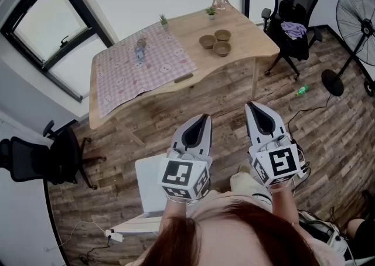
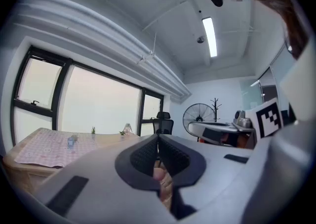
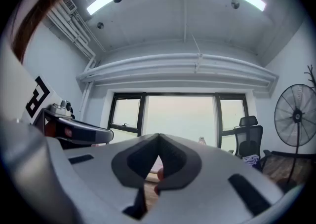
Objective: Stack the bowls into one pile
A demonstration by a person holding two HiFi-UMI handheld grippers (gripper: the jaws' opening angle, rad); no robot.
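Three round brown bowls (image 1: 215, 43) cluster unstacked on the far wooden table (image 1: 258, 48). The left gripper (image 1: 205, 117) and right gripper (image 1: 252, 105) have their fingers pressed together, empty.

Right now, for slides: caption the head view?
Left gripper and right gripper, shut, face a table with three unstacked bowls.

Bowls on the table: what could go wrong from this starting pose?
The three bowls sit clustered close together, so lifting one may knock a neighbour. The left gripper and right gripper are both shut and short of the table; they must open before reaching any rim.
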